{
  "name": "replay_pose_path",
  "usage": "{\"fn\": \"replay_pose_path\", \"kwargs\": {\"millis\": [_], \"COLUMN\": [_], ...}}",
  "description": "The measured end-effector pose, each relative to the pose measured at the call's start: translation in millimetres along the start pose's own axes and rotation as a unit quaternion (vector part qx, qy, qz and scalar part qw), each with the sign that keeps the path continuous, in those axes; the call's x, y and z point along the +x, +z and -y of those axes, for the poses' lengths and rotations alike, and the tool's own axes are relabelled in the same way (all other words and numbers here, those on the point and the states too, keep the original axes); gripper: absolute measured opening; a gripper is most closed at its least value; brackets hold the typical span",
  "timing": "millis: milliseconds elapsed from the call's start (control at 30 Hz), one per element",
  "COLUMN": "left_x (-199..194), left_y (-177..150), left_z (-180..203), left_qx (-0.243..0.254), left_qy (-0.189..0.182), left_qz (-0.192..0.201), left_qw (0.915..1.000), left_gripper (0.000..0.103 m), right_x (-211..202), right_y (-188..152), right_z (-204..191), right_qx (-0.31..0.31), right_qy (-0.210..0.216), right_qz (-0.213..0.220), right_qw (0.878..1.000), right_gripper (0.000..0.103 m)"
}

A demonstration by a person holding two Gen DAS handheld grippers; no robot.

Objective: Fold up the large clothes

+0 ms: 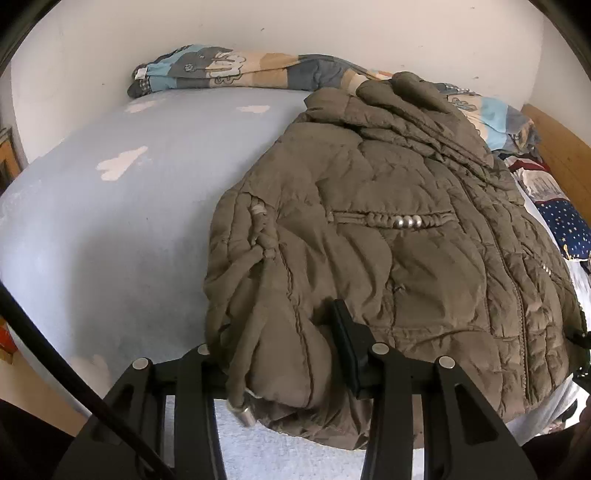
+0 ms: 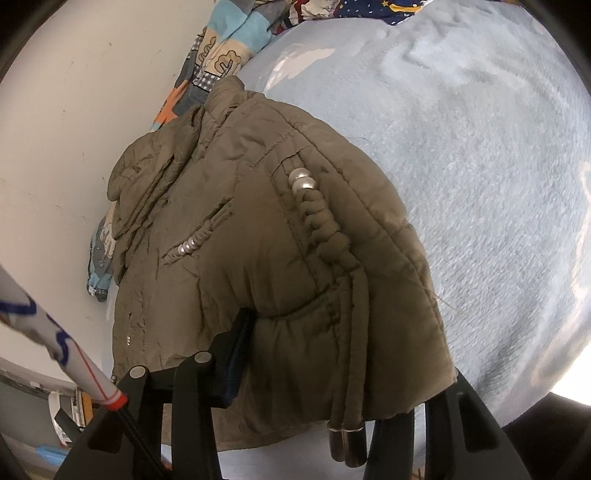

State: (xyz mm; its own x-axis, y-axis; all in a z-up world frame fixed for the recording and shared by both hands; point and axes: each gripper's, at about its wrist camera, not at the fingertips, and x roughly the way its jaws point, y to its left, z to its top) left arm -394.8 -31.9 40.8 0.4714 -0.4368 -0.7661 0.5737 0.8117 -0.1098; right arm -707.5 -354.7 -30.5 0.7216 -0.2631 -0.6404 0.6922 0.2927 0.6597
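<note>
**Inspector A:** We find the jacket [image 1: 388, 236], olive-brown and quilted, lying on the pale blue bedsheet [image 1: 122, 221]. It takes up the right part of the bed in the left wrist view, and its collar end reaches toward the white wall [image 1: 332, 33]. A patterned quilt [image 1: 229, 70] is bunched along that wall, just behind the collar.

**Inspector B:** Agreed. How do we record the left gripper [image 1: 280, 354]?

**Inspector A:** We see a thick fold of the jacket's near hem filling the gap between its jaws. The right finger [image 1: 347, 343] presses into the cloth; the left one is covered by the fold. We record it as clamped on the jacket. A drawstring [image 1: 240, 369] with a metal tip hangs over the hem beside it.

**Inspector B:** And the right gripper [image 2: 332, 369]?

**Inspector A:** In the right wrist view we see the other hem corner bunched between its jaws. The left finger [image 2: 236, 354] dents the padding, and the far finger is hidden under the cloth. We take this as a grip on the jacket too. Two cord ends [image 2: 347, 443] dangle below the hem there.

**Inspector B:** Anything else?

**Inspector A:** Silver beads [image 2: 304, 181] sit on a braided pocket trim, facing up.
</note>
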Motion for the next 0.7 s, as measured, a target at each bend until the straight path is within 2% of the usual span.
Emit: {"fn": "replay_pose_path", "kwargs": {"millis": [267, 467, 567, 633, 700], "left_x": [4, 4, 5, 5, 2], "left_y": [1, 1, 2, 1, -4], "left_z": [3, -2, -6, -14, -25], "left_qx": [0.024, 0.016, 0.004, -0.016, -0.047], "left_qy": [0.014, 0.007, 0.003, -0.007, -0.026], "left_qz": [-0.012, -0.020, -0.028, -0.038, -0.051], "left_qw": [0.9995, 0.9996, 0.9996, 0.9991, 0.9973], "left_gripper": [0.045, 0.046, 0.054, 0.064, 0.066], "right_x": [1, 1, -3, -3, -3], "right_y": [-2, -2, -2, 0, 0], "right_z": [-3, -2, 3, 6, 11], "right_qx": [-0.010, -0.002, 0.006, 0.016, 0.033], "right_qy": [-0.005, 0.005, 0.014, 0.023, 0.034], "right_qz": [0.009, 0.013, 0.011, 0.008, 0.003], "right_qw": [1.000, 1.000, 1.000, 1.000, 0.999], "right_gripper": [0.050, 0.050, 0.050, 0.050, 0.051]}}
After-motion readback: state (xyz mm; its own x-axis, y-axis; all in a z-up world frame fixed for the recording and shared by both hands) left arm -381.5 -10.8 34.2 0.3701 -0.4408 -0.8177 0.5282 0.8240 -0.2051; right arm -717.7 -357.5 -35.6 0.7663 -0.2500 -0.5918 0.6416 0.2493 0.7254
